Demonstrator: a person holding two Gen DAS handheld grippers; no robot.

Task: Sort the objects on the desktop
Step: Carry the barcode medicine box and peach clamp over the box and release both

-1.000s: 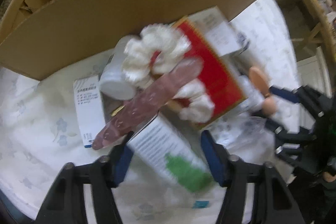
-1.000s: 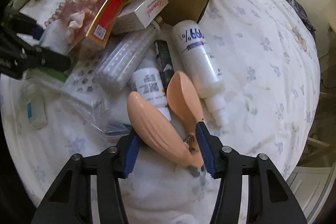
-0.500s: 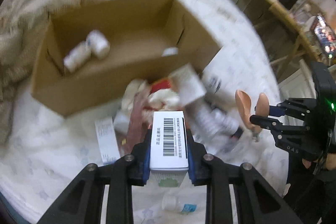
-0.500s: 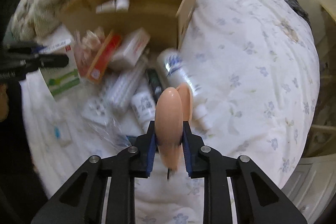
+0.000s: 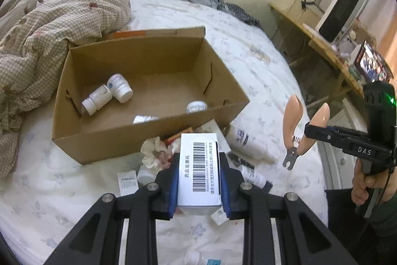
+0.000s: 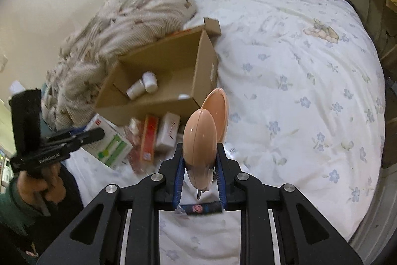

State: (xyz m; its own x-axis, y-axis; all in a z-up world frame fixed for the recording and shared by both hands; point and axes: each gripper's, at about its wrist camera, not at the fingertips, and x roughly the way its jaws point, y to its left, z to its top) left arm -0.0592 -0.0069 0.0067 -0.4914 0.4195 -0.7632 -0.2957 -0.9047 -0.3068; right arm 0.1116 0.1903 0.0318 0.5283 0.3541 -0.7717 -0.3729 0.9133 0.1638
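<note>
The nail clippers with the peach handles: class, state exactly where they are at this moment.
The nail clippers are off the bed, shut in the right claw. In the left wrist view they hang at the right, beyond the cardboard box and above the white bottle.

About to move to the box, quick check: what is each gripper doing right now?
Left gripper: closed on the white barcode carton.
Right gripper: closed on the peach-handled clippers.

White barcode box (image 5: 200, 170) and peach-handled clippers (image 6: 201, 140) held aloft; 4 white bottles (image 5: 109, 93) lying in cardboard box (image 5: 139, 133).
</note>
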